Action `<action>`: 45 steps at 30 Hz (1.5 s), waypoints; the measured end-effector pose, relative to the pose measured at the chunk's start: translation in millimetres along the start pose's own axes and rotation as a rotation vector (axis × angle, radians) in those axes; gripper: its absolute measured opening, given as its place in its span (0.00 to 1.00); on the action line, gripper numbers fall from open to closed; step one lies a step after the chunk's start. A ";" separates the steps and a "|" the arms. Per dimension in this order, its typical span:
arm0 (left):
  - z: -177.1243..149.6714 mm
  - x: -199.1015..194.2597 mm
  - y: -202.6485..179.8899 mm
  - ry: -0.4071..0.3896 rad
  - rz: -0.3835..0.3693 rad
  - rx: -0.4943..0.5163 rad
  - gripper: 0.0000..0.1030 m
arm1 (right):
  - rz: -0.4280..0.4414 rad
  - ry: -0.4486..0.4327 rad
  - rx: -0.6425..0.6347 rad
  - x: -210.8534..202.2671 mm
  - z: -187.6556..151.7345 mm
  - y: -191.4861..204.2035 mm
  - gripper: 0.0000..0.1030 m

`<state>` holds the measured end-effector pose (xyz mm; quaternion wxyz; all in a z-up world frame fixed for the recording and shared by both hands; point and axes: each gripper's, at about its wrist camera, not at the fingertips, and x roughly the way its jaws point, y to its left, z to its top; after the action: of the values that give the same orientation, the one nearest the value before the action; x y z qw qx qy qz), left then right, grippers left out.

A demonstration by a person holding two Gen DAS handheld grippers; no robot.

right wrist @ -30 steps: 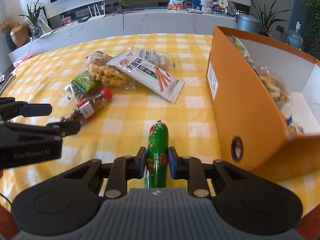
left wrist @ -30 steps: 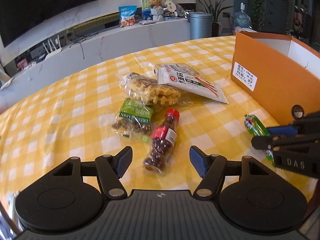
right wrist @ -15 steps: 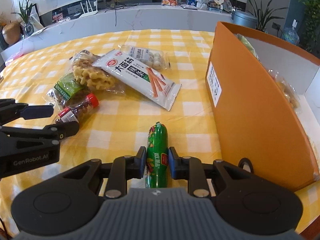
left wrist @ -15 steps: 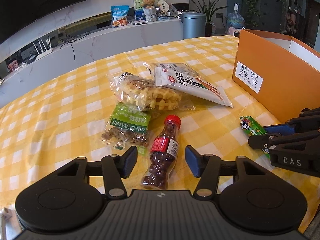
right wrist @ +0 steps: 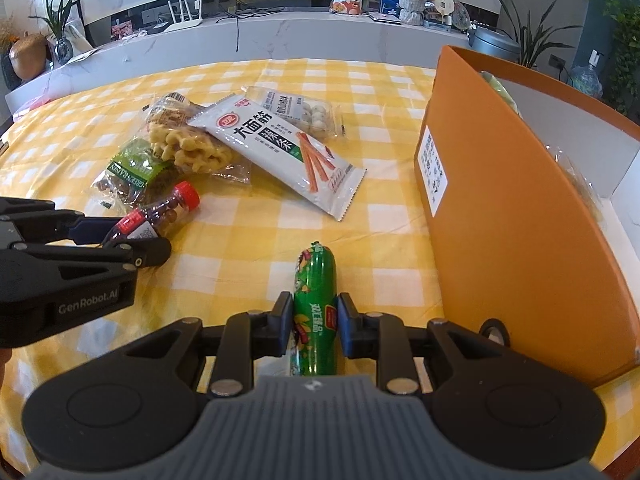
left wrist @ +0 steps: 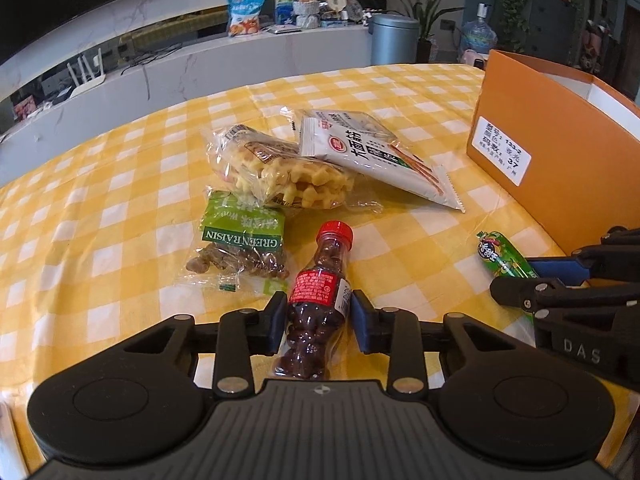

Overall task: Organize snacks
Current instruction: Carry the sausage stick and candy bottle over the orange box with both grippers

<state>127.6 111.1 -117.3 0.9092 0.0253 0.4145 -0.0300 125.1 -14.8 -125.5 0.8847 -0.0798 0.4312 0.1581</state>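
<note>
A small red-capped bottle of dark candies (left wrist: 318,300) lies on the yellow checked tablecloth (left wrist: 120,208), and my left gripper (left wrist: 318,318) is shut on its body, pads pressing both sides. In the right wrist view the same bottle (right wrist: 160,216) shows at the left, gripped there by my left gripper (right wrist: 120,236). My right gripper (right wrist: 313,328) is shut on a green sausage stick (right wrist: 314,308), which also shows at the right of the left wrist view, green sausage stick (left wrist: 502,258). An orange box (right wrist: 520,220) stands open-topped just right of it, with snack bags inside.
Loose snacks lie mid-table: a green raisin bag (left wrist: 240,240), a waffle bag (left wrist: 280,172), a white strip-snack packet (left wrist: 372,156) and a bag of white balls (right wrist: 308,112). A white counter (right wrist: 280,36) runs behind the table.
My left gripper moved forward over the bottle and its jaws closed from wide open onto the bottle's body. The right gripper kept its hold on the sausage and stayed nearly still.
</note>
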 end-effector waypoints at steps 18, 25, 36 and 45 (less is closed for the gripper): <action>3.2 -66.0 -25.0 -0.026 -0.037 -0.177 0.37 | 0.130 -0.034 0.016 -47.9 2.3 -24.3 0.20; 25.5 -101.0 -37.8 -0.056 -0.025 -0.221 0.37 | 0.174 -0.134 0.008 -93.6 15.6 -44.1 0.20; 74.0 -119.7 -90.6 -0.118 -0.163 -0.175 0.37 | 0.135 -0.170 0.022 -135.8 44.3 -116.1 0.20; 119.7 -88.3 -153.5 -0.091 -0.325 -0.120 0.37 | 0.041 -0.129 0.064 -148.4 51.0 -190.9 0.20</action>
<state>148.3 -47.5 24.5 0.9102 -0.0977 0.3723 -0.1530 143.5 -210.8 23.8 0.9094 -0.0321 0.3796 0.1670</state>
